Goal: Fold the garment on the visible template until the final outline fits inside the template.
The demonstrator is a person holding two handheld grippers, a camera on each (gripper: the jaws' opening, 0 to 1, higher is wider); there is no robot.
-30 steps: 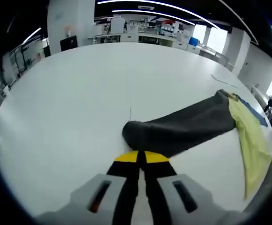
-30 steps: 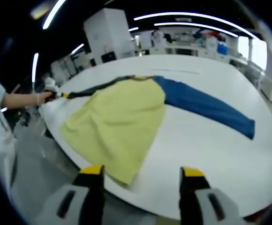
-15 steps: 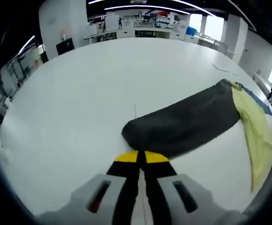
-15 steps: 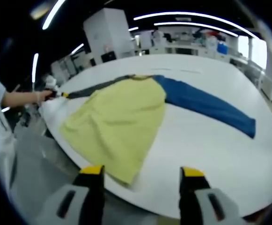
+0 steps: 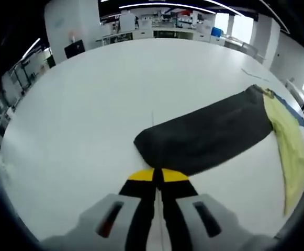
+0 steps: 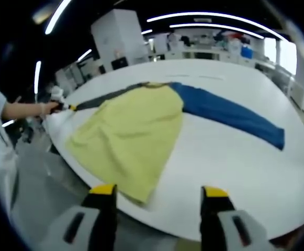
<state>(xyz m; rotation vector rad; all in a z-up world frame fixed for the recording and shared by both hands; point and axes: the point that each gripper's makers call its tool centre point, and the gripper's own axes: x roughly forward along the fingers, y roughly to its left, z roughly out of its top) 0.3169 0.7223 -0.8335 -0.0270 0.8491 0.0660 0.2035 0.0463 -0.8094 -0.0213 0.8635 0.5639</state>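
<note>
— So, what is the cloth like?

— Soft and matte. The garment lies flat on a smooth white table: a pale yellow body that widens towards the near table edge, a blue sleeve running off to the right as a long tapering strip, and a dark grey sleeve drawn out thin to the left. From the left gripper view the dark grey sleeve reads as a broad band with a rounded, slightly puffed near end, and the yellow body sits at its far right end with a sliver of blue beside it.

— And the tools?

— The left gripper has its yellow-tipped jaws pressed together, no gap between them, right at the near end of the dark grey sleeve. The tips meet the edge of the fabric; the pinch itself is hidden under them, but the sleeve runs straight out from the tips. In the right gripper view that same gripper shows small at the far left, held by a hand, at the thin end of the sleeve.

— The right one?

— The right gripper has its jaws spread wide with nothing between them. It sits at the near edge of the table, and its left jaw is just near the yellow hem; I cannot tell whether it touches
</note>
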